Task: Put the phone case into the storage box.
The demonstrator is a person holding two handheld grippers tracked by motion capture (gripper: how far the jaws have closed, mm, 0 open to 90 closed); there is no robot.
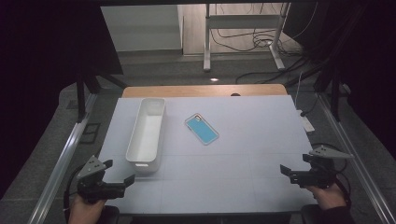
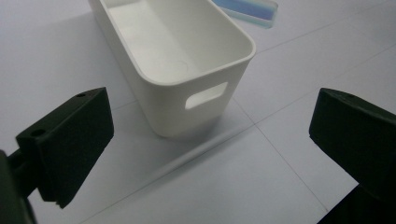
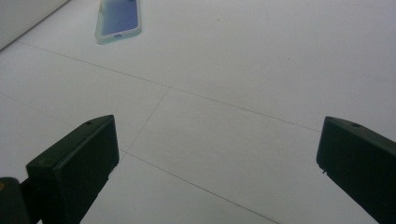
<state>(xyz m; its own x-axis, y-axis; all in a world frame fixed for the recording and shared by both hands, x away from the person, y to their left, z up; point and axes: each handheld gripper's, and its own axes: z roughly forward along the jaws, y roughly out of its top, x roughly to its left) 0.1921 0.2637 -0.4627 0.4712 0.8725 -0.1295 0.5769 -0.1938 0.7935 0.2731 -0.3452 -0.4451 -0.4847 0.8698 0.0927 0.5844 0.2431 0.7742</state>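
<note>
Here both claws stand with their jaws spread wide and nothing between them. The left claw (image 1: 120, 171) hovers at the near left corner of the white surface (image 1: 233, 177), just short of the end wall of the white bin (image 1: 147, 133), which it faces without touching. The right claw (image 1: 286, 171) sits at the near right edge, well apart from everything, pointing inward over bare surface. One phone case (image 1: 201, 129), blue with a pale rim, lies flat near the middle of the surface, beside the bin's far half and apart from it. One bin, long and narrow, with a handle slot (image 2: 206, 95) in its near end. Open room stretches across the whole near half and the right side.
</note>
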